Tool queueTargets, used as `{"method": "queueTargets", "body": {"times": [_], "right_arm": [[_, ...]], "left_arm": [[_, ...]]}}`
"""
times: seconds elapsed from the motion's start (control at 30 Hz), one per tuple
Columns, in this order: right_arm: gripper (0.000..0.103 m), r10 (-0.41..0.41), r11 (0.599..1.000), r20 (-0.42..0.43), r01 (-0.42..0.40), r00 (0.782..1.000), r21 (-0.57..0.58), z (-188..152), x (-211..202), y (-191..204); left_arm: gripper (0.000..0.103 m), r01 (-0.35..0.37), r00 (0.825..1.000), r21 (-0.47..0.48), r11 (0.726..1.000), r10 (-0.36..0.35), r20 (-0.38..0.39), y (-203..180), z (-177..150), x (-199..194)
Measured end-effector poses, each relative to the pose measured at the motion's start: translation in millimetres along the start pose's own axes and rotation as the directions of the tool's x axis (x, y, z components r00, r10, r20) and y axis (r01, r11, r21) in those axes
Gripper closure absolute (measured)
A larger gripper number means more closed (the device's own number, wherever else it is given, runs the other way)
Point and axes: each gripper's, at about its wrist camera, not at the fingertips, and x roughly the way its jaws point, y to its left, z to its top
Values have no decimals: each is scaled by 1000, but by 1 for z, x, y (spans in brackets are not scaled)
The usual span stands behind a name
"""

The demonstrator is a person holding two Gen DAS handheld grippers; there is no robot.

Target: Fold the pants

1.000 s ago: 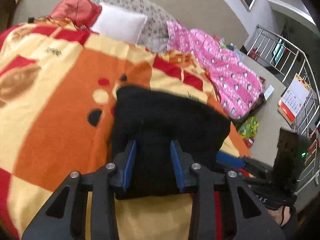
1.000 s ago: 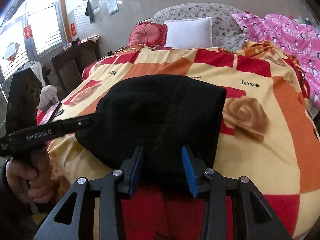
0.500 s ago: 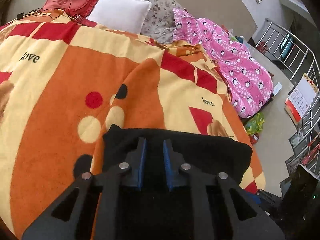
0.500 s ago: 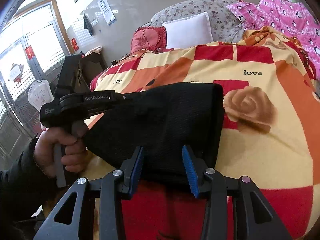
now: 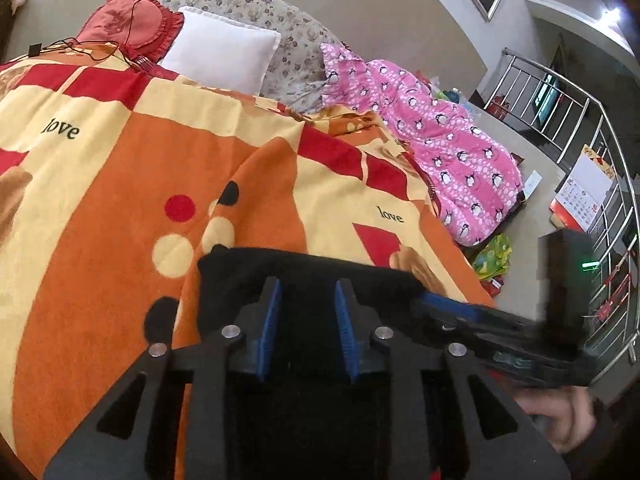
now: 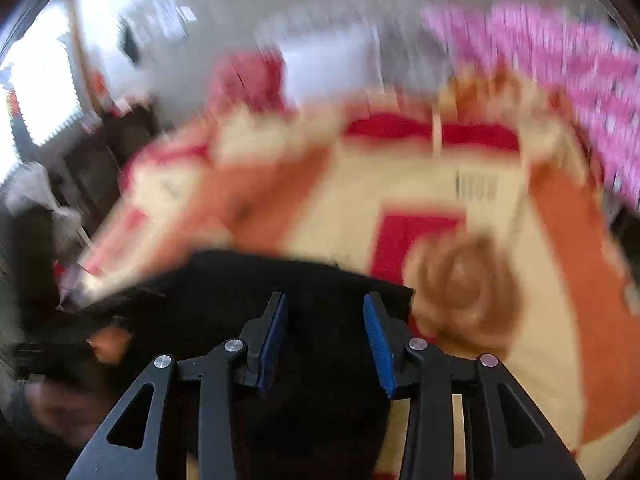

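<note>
The black pants (image 5: 304, 276) lie folded on the orange, red and yellow blanket (image 5: 120, 208), near its front edge. My left gripper (image 5: 306, 312) hovers over the pants with its jaws apart and nothing between the blue pads (image 5: 269, 328). The right gripper shows at the right of this view (image 5: 472, 320), at the pants' right edge. In the right wrist view, which is badly blurred, the right gripper (image 6: 326, 328) is open over the pants (image 6: 248, 280), and the left gripper (image 6: 52, 354) shows dimly at lower left.
A white pillow (image 5: 224, 52), a red cushion (image 5: 132, 20) and a flowered headboard (image 5: 288, 36) stand at the bed's far end. A pink penguin quilt (image 5: 440, 152) lies on the right. A metal railing (image 5: 592, 152) and floor clutter are beyond the bed's right edge.
The left gripper's jaws have opened wider than half a second ago. Both cameras have dropped lower over the pants. The right wrist view has become blurred from fast motion.
</note>
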Motion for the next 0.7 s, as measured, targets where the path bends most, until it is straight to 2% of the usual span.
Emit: {"method": "queueTargets", "body": {"times": [0.03, 0.27, 0.5, 0.6, 0.7], "right_arm": [[62, 20, 1000, 51, -21, 998, 3, -2, 0, -5], [61, 28, 999, 42, -27, 999, -25, -2, 2, -7], [61, 38, 999, 56, -36, 998, -28, -6, 0, -7], [61, 26, 999, 67, -24, 997, -34, -7, -2, -5], [61, -48, 996, 85, 54, 995, -67, -4, -19, 8]], "left_arm": [[77, -3, 1000, 4, 1000, 3, 3, -1, -1, -1], [73, -3, 999, 6, 1000, 3, 33, -4, -5, -10], [63, -14, 999, 37, 999, 13, 39, -10, -14, -18], [61, -35, 999, 54, 998, 33, 29, -13, -15, -14], [60, -30, 999, 47, 998, 29, 29, -11, -15, -14]]}}
